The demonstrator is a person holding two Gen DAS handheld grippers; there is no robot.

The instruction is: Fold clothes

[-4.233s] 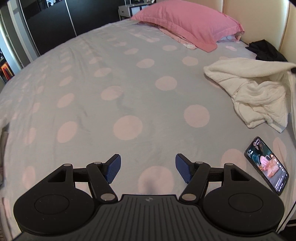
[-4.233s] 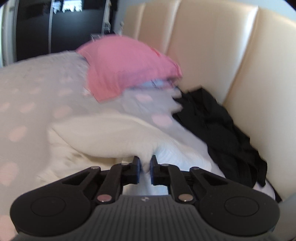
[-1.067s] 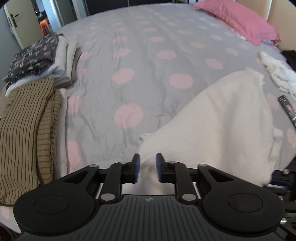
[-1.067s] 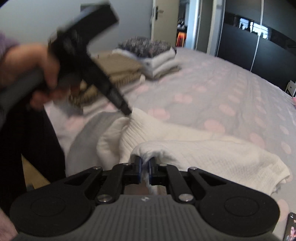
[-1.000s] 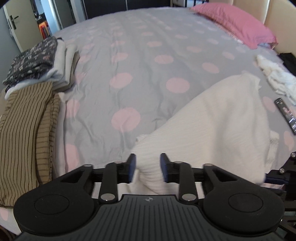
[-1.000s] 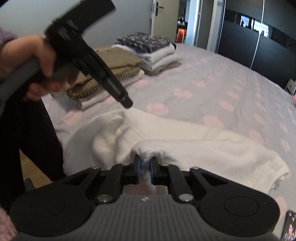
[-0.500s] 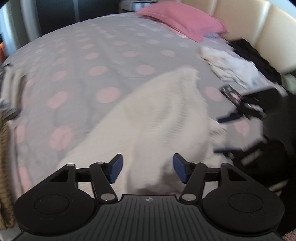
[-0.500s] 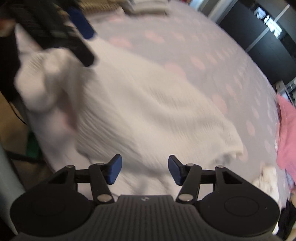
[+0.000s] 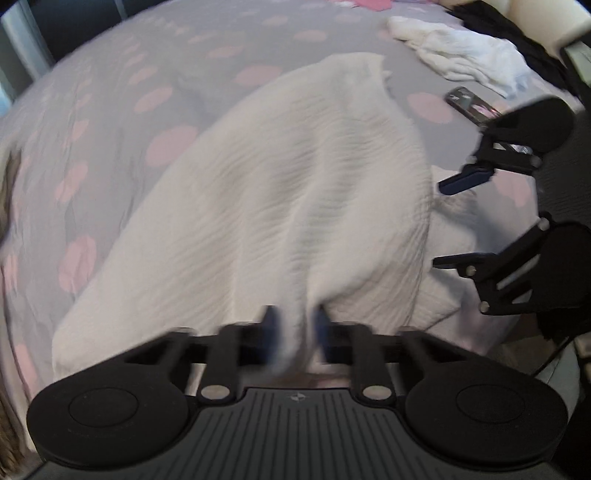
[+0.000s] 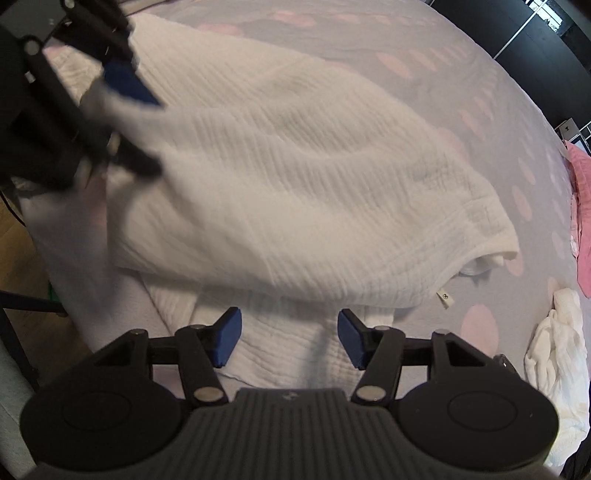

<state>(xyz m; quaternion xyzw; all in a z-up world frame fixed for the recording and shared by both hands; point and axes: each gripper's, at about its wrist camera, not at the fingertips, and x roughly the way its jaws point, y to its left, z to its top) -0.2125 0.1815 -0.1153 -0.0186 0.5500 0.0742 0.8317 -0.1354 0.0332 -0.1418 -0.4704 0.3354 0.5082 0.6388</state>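
A large white crinkled garment [image 9: 295,192] lies spread on the grey bed with pink dots [image 9: 122,92]; it also fills the right wrist view [image 10: 295,192]. My left gripper [image 9: 293,334] is shut on a fold of the white garment at its near edge, blurred by motion. In the right wrist view the left gripper [image 10: 122,122] shows at the top left, pinching the cloth. My right gripper [image 10: 288,338] is open and empty, just above the garment's lower layer. It also shows at the right of the left wrist view [image 9: 454,221], open beside the garment.
A phone [image 9: 472,105] lies on the bed past the garment. A crumpled white cloth [image 9: 461,55] and dark clothing [image 9: 517,33] lie near the headboard. The white cloth [image 10: 557,369] and a pink pillow [image 10: 581,221] show at the right. The bed edge and wooden floor [image 10: 22,266] are at the left.
My left gripper, open half a second ago, has closed on a fold of the white garment. My right gripper stays open after letting the garment go, and has shifted slightly over it.
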